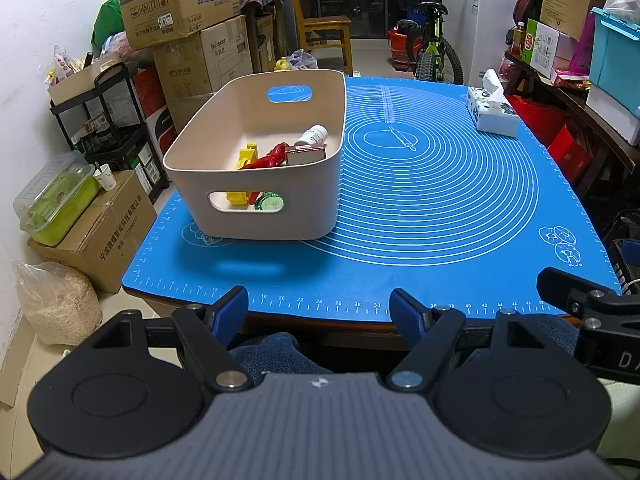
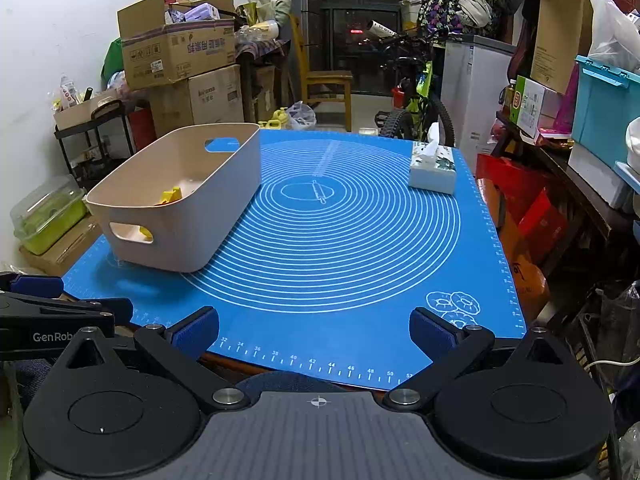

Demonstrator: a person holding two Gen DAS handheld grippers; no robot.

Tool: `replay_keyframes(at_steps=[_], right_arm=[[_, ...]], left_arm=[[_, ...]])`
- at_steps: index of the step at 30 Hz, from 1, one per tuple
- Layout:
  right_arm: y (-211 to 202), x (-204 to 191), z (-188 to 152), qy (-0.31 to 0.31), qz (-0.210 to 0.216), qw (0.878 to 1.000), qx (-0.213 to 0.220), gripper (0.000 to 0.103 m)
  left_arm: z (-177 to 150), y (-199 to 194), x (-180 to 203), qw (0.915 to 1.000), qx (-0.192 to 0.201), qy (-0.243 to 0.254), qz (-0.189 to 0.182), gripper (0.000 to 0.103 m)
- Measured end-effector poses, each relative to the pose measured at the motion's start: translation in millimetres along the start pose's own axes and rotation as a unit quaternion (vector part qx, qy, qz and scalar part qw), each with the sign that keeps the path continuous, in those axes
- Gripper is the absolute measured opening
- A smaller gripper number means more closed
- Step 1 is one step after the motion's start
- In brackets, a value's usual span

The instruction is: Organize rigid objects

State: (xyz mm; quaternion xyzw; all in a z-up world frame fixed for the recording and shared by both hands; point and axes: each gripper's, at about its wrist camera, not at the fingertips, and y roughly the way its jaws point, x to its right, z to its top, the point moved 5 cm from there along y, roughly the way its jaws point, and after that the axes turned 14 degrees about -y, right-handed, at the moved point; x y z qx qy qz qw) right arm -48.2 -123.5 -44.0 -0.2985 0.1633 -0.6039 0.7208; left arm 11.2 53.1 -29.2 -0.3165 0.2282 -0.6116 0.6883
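A beige plastic bin [image 1: 256,216] stands on the left part of the blue mat [image 1: 440,208]. Inside it lie a yellow toy [image 1: 247,156], a red figure [image 1: 272,157], a white bottle [image 1: 313,135], a small box [image 1: 306,156] and a green round lid [image 1: 270,202] seen through the handle hole. The bin also shows in the right wrist view [image 2: 192,216]. My left gripper [image 1: 319,306] is open and empty at the mat's near edge. My right gripper [image 2: 314,328] is open and empty at the near edge, right of the left one.
A tissue box [image 1: 494,114] sits at the mat's far right [image 2: 434,170]. Cardboard boxes [image 1: 180,8], a black shelf [image 1: 108,120] and a bicycle [image 1: 434,52] stand beyond the table. Red boxes and a side table [image 2: 560,184] lie to the right.
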Motion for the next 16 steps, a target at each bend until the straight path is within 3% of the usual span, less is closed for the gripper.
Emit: replay_keyframes(at_steps=[16], right_arm=[[-0.2,0.6,0.4,0.0,0.0,1.0,0.0,0.101]], left_arm=[[1.6,-1.0,1.0,1.0,0.001,-0.002,-0.002,0.078]])
